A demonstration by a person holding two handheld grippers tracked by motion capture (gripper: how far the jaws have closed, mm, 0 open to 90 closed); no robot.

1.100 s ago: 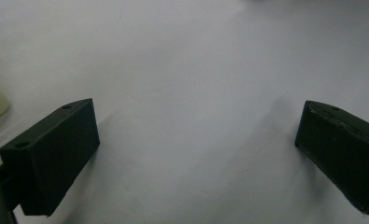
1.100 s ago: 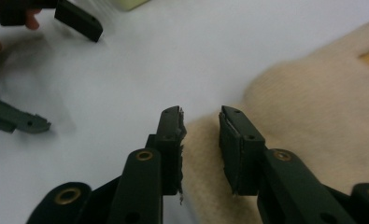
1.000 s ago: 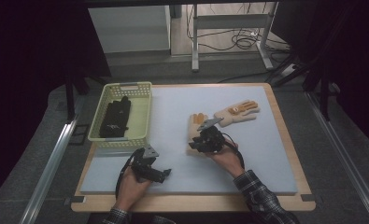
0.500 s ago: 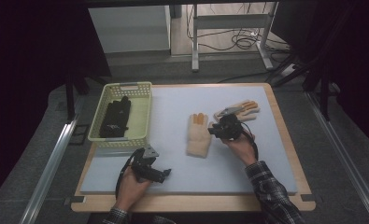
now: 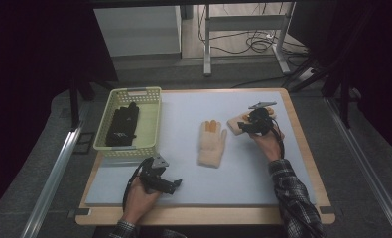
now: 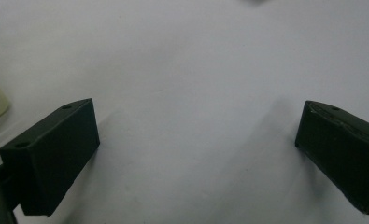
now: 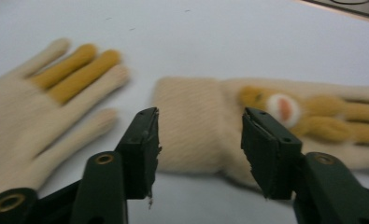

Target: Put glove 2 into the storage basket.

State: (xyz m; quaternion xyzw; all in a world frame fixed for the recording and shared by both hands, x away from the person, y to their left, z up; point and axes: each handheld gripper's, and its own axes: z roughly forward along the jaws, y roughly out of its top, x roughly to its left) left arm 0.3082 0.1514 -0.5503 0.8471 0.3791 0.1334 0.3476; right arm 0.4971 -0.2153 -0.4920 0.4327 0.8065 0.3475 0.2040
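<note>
Right gripper view: right tool (image 7: 198,140) gapes above second glove's cuff (image 7: 191,135); left tool (image 6: 196,154) wide.

— What can't we make out beside the basket (image 5: 134,124)?
— The dark things (image 5: 121,124) lying inside it; too small to name.
— And past it, to the right?
— The farther glove (image 5: 238,120) sits mostly under the right gripper (image 5: 247,125); in the right gripper view both gloves are blurred, the nearer glove (image 7: 37,107) cut off at the edge.
</note>
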